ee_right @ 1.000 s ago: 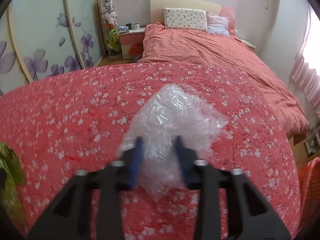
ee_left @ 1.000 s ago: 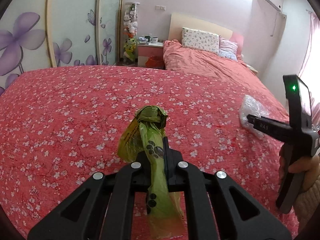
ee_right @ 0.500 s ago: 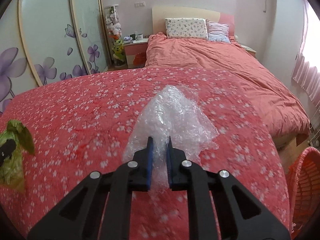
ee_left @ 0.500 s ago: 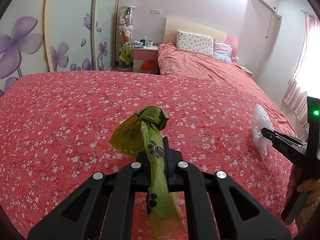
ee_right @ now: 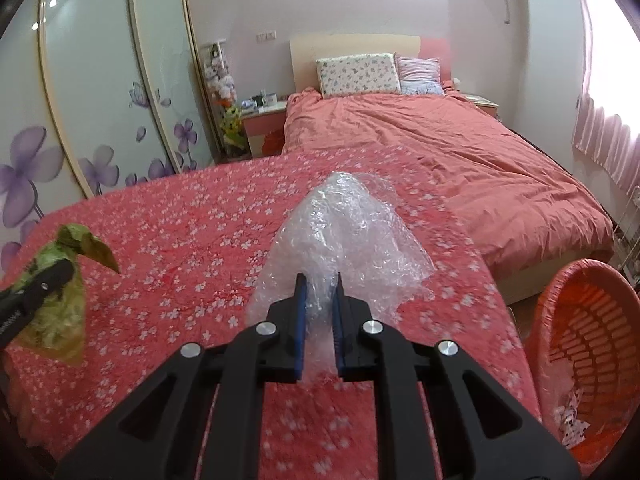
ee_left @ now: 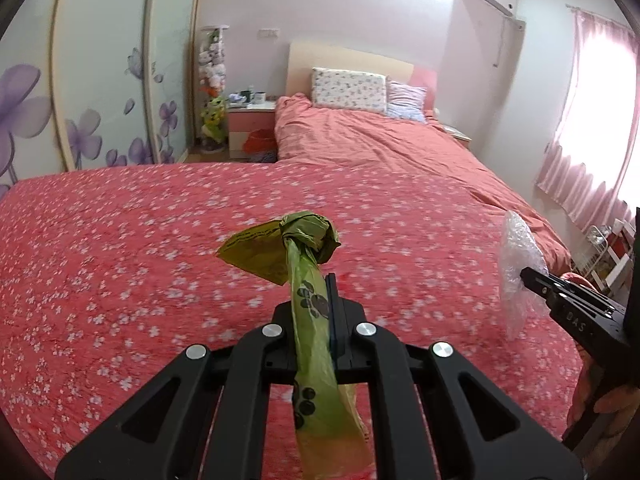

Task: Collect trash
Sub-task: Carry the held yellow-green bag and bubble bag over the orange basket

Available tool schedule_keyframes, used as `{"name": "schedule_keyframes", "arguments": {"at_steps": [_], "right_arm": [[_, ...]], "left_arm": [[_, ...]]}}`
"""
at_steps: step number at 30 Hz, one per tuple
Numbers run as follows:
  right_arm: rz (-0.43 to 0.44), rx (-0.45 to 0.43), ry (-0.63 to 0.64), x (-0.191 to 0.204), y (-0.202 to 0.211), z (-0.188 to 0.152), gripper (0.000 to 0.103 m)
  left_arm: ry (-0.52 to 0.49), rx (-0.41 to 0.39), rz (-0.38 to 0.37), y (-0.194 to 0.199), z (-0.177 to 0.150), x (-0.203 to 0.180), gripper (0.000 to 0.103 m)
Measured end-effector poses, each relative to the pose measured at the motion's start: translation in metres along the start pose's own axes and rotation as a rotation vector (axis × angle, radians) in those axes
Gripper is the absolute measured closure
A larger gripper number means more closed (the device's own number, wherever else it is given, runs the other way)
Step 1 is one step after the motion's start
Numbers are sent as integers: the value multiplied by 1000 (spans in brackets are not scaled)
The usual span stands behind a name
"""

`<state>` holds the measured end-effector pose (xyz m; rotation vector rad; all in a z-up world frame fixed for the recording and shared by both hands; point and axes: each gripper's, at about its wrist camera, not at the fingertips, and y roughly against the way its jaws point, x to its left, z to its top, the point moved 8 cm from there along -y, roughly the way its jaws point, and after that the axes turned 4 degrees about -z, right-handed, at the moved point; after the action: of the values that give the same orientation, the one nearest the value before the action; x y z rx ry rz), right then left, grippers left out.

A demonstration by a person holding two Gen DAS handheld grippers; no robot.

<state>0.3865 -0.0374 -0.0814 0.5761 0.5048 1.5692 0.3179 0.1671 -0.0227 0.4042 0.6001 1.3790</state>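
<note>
My left gripper [ee_left: 316, 300] is shut on a knotted green plastic bag [ee_left: 304, 248] with black paw prints, held above the red flowered bedspread [ee_left: 120, 260]. My right gripper [ee_right: 319, 296] is shut on a crumpled piece of clear bubble wrap [ee_right: 348, 232], also held above the bedspread. The right gripper [ee_left: 532, 278] with the bubble wrap [ee_left: 516, 260] shows at the right of the left wrist view. The green bag [ee_right: 60, 276] in the left gripper shows at the left of the right wrist view. An orange plastic basket [ee_right: 588, 344] stands on the floor at the bed's right side.
A second bed with a salmon cover [ee_right: 460, 152] and pillows [ee_right: 356, 72] lies beyond. Wardrobe doors with purple flowers [ee_right: 100, 100] line the left wall. A nightstand [ee_right: 264, 120] and stuffed toys stand in the far corner. Pink curtains [ee_left: 592, 128] hang at the right.
Both grippers have risen and pulled back from the bedspread with their loads. The right gripper's jaws have closed on the bubble wrap, and the orange basket has come into its view.
</note>
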Motion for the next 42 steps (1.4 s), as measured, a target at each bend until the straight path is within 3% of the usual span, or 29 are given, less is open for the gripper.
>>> {"name": "schedule_keyframes", "arguments": {"at_steps": [21,42], "right_arm": [[-50,-105,-87,-78,95,-20,91],[-204,-144,-212,-200,135,-57,91]], "left_arm": [[-134,-21,-189,13,-1,-127,96],[-233,45,-409,-4,-37,-258,96]]}}
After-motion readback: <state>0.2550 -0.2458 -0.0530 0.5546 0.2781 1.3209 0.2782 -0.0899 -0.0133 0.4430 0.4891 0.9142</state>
